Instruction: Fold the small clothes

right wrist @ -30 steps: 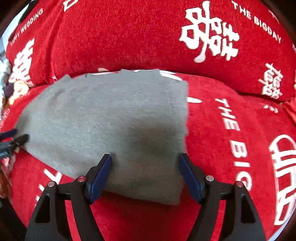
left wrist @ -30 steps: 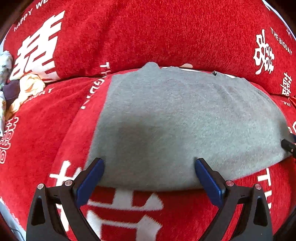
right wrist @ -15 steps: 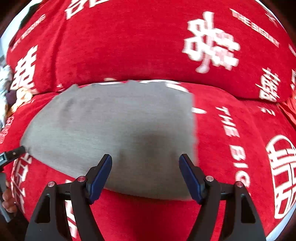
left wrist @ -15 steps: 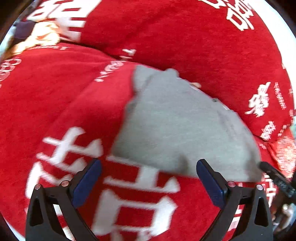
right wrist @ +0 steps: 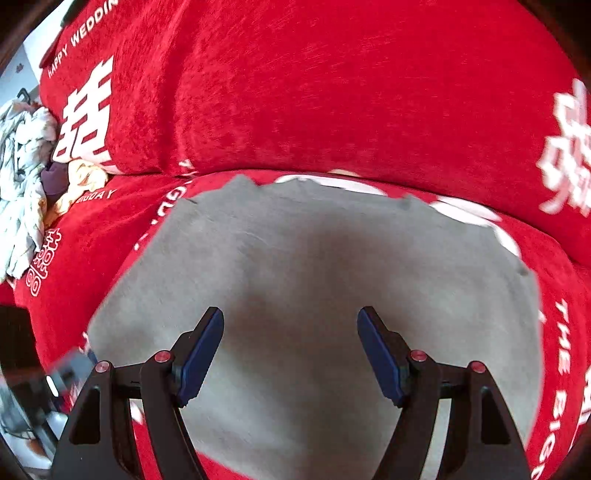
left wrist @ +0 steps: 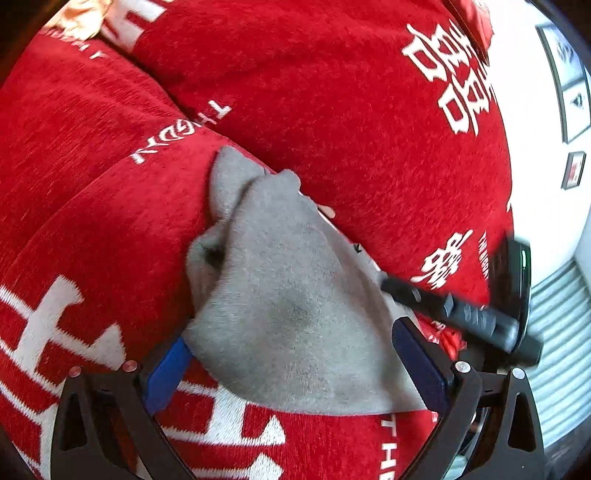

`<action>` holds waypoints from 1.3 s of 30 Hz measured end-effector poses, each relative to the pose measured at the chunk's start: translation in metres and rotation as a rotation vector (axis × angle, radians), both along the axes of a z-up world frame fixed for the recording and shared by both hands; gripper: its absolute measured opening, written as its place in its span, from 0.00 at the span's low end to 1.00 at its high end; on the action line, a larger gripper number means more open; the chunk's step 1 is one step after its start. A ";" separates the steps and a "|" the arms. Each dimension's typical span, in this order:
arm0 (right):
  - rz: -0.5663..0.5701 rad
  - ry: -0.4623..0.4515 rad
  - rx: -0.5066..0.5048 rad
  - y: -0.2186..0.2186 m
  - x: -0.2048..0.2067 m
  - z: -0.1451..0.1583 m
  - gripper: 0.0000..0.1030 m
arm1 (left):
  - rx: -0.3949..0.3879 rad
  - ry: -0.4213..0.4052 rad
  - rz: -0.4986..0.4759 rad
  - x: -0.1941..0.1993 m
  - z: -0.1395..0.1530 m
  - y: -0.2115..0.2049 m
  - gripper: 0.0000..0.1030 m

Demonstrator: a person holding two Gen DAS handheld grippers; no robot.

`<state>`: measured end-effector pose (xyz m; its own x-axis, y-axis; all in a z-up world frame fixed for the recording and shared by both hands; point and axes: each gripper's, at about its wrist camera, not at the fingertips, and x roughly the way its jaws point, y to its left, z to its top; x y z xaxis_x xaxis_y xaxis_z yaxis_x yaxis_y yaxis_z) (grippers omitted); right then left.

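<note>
A plain grey garment [right wrist: 332, 280] lies spread flat on the red cushion [right wrist: 332, 92], its left edge bunched and lifted.

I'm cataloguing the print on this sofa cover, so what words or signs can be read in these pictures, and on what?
"HAPPY WEDDIN", cut off at the picture's edge: red back cushion.
"THE BIG", running on past the edge: red seat cover.
"BIGDAY": seat cover near the pile of clothes.
Large white double-happiness signs: back cushion.
"TH" on the seat cover, left wrist view: the rest cut off.
Grey garment: no print.

Red sofa cover [right wrist: 332, 92], framed wall pictures [left wrist: 570, 81]
</note>
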<state>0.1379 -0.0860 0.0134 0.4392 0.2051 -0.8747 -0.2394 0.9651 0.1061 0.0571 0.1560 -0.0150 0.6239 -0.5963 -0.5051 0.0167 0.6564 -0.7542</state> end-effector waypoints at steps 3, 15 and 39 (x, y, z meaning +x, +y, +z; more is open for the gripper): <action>0.029 0.054 0.008 0.029 0.023 -0.011 0.76 | -0.039 -0.012 -0.023 0.005 0.000 -0.004 0.99; 0.140 0.292 0.042 0.121 0.092 -0.050 0.76 | -0.221 0.055 0.071 0.007 -0.024 0.019 0.50; 0.218 0.233 -0.039 0.135 0.100 -0.037 0.21 | -0.146 0.039 0.093 0.002 -0.018 0.013 0.51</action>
<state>0.2379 0.0487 -0.0235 0.1754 0.2367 -0.9556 -0.4144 0.8982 0.1464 0.0592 0.1694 -0.0331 0.6613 -0.6058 -0.4423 -0.0700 0.5373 -0.8405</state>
